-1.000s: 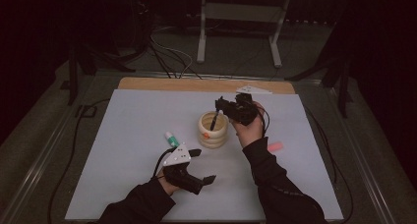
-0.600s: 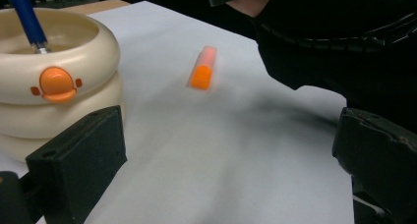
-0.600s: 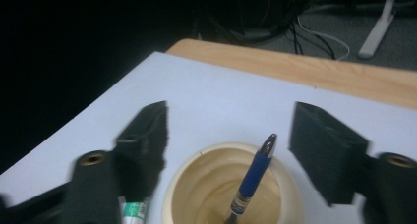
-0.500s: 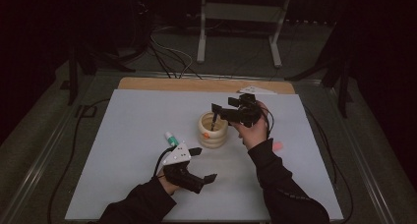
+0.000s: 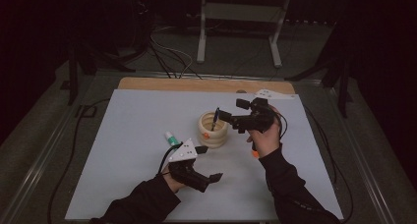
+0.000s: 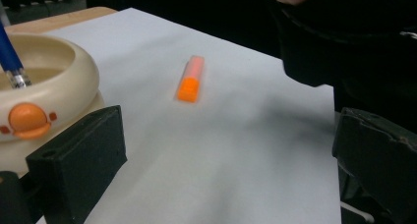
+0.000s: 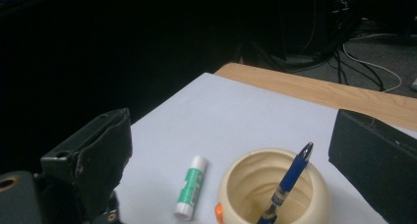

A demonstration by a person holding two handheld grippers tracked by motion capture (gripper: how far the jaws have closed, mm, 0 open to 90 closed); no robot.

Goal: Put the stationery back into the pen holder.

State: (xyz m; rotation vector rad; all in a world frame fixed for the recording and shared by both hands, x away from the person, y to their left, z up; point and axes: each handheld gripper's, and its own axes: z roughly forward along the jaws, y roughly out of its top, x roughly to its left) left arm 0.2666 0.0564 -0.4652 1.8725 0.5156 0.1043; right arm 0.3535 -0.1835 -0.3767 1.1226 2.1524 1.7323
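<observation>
**Pen's in the cup, right tongs let go**

Blue plastic ballpoint pen w/ silver tip [image 7: 287, 184] stands tilted inside the cream, ring-stacked cup w/ an orange button on its side [image 5: 213, 129], leaning on the rim. The cup sits mid-sheet on the white table cover [image 5: 123, 135].

Right gripper [image 5: 222, 115] hangs just beside & above the cup mouth. Its jaws have just been opening and stand wide now, nothing between them; the pen stands clear of both pads in the right gripper view.

Left gripper [image 5: 209, 163] rests low near the front of the cover, jaws wide, empty. One pad sits close to the cup wall in the left gripper view; can't tell if it's touching.

Other bits: green-and-white glue stick [image 7: 192, 186] lying flat just beside the cup, orange highlighter-like marker [image 6: 191, 79] lying flat on the sheet, apart from the cup, nr the right sleeve.

Handling, as I judge it:
- Pen: light, stiff, smooth barrel, so prob slippery. Best taken at the upper barrel that shows above the rim, pads across it.
- Cup: looks light, may tip if the pen gets levered sideways. Lift the pen along its own lean.
- Glue stick & marker: light, rigid, will roll. Pinch mid-body, across the width.
</observation>
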